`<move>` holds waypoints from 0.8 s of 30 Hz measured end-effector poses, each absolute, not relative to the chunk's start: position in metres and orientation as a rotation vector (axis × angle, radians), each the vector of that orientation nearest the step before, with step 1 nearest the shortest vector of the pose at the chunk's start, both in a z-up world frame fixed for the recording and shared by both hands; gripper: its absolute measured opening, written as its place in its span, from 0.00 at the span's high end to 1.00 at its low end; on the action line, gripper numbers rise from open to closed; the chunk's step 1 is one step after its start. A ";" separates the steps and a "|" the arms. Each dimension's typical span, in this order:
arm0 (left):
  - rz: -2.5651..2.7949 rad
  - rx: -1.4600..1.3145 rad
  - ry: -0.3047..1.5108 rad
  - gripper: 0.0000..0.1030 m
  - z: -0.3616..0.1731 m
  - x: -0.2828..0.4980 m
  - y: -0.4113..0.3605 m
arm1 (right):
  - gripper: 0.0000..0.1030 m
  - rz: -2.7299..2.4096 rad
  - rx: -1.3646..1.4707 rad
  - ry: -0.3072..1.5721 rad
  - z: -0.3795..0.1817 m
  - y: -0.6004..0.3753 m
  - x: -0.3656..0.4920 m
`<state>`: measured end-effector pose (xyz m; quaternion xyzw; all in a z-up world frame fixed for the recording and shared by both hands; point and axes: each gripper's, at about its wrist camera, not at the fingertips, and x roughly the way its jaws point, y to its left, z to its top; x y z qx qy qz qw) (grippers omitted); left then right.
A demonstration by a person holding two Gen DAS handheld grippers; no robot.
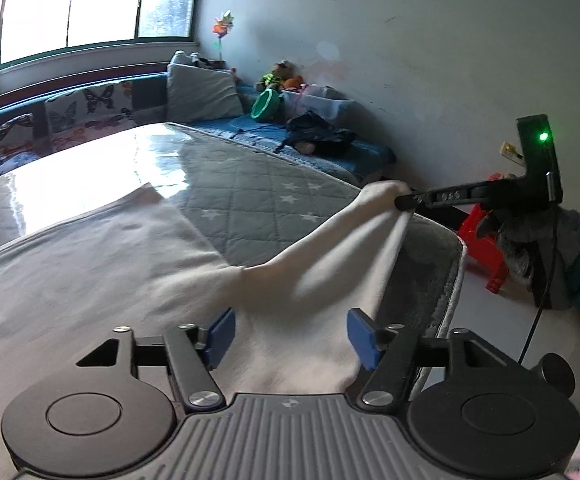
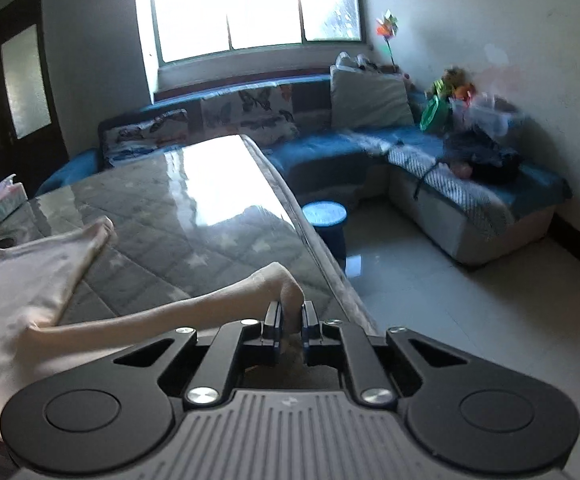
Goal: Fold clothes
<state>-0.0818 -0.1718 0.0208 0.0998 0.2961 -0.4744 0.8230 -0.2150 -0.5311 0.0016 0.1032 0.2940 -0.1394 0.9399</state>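
A white garment (image 1: pixel 90 264) lies spread on the grey quilted table (image 1: pixel 250 184). My left gripper (image 1: pixel 290 336) is open, its blue pads on either side of the garment's near edge without closing on it. My right gripper (image 2: pixel 290 320) is shut on the end of the garment's sleeve (image 2: pixel 170 312) and holds it lifted and stretched out to the right. It also shows in the left wrist view (image 1: pixel 403 202), pinching the sleeve tip (image 1: pixel 381 196) above the table's right edge. The other sleeve (image 2: pixel 98 236) lies flat on the table.
A blue corner sofa (image 2: pixel 369 148) with cushions, toys and a dark bag runs along the window wall. A blue round stool (image 2: pixel 325 220) stands on the floor by the table. A red stool (image 1: pixel 485 248) is right of the table. A tissue box (image 2: pixel 6 200) sits at the table's far left.
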 end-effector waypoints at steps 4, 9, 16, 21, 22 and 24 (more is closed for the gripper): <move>-1.021 0.209 0.633 0.26 0.018 -0.076 -0.185 | 0.92 -0.281 0.229 0.610 -0.005 -0.532 -0.214; -1.029 0.198 0.660 0.20 0.012 -0.074 -0.187 | 0.92 -0.254 0.254 0.570 0.009 -0.534 -0.217; -1.098 0.175 0.653 0.16 0.007 -0.094 -0.176 | 0.92 -0.155 0.277 0.494 0.053 -0.519 -0.222; -1.153 0.168 0.667 0.14 0.000 -0.094 -0.184 | 0.92 -0.043 0.252 0.439 0.093 -0.491 -0.216; -1.158 0.160 0.682 0.14 -0.002 -0.092 -0.185 | 0.92 -0.017 0.239 0.432 0.101 -0.483 -0.214; -1.158 0.134 0.670 0.14 0.000 -0.092 -0.179 | 0.92 0.038 0.211 0.420 0.117 -0.466 -0.209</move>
